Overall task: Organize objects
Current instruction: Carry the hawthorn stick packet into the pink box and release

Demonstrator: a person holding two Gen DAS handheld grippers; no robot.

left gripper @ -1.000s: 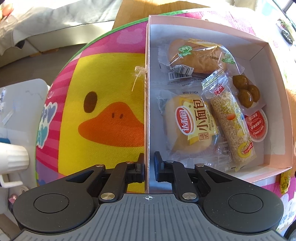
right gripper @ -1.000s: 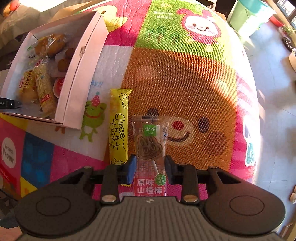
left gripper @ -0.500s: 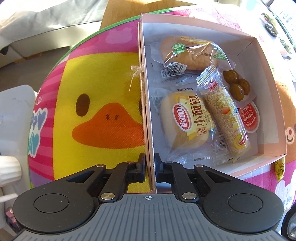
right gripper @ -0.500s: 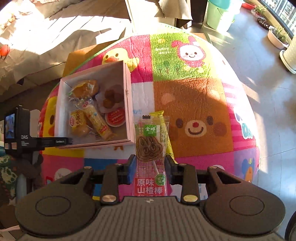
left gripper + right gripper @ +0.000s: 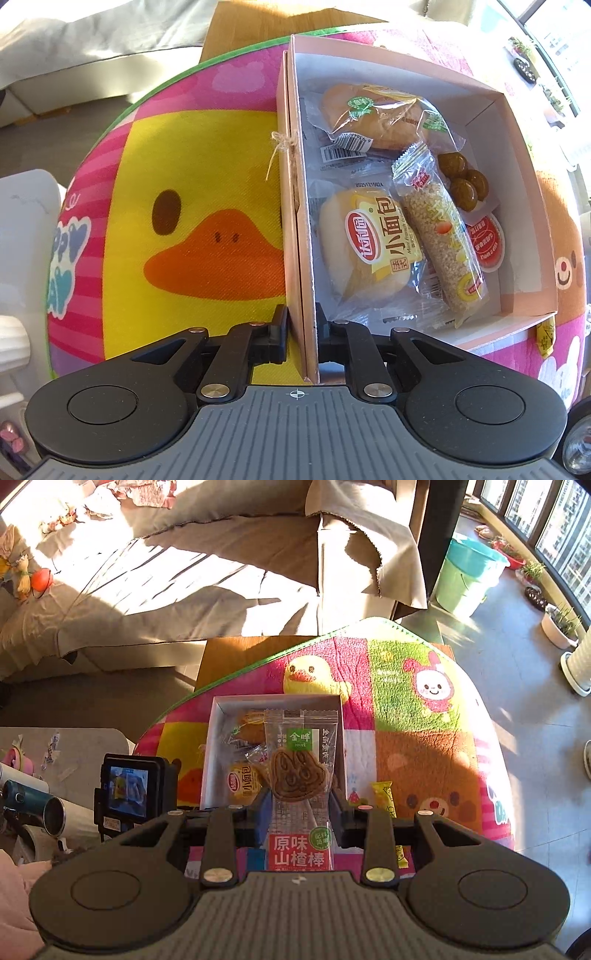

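Observation:
An open pink cardboard box (image 5: 513, 147) sits on a round cartoon-print mat (image 5: 207, 155). It holds wrapped small breads (image 5: 369, 240), a sesame bar (image 5: 443, 243), brown chestnuts and a red-lidded cup. My left gripper (image 5: 301, 325) clamps the box's near left wall (image 5: 295, 221); its jaws are opening slightly, with the pads still against the wall. My right gripper (image 5: 299, 812) is shut on a clear hawthorn snack packet (image 5: 301, 771) with a rabbit-shaped piece, held high above the box (image 5: 214, 738). A yellow cheese stick (image 5: 384, 797) lies on the mat right of the box.
The left gripper's camera unit (image 5: 129, 786) shows at the box's left. A covered sofa (image 5: 184, 590) stands behind the mat, and a green bucket (image 5: 469, 576) and plant pots (image 5: 561, 624) stand on the floor to the right. A white table (image 5: 66, 753) with cups is at the left.
My right gripper has risen and swung left with the snack packet, from low beside the cheese stick to high over the box. The left gripper keeps its place on the box wall.

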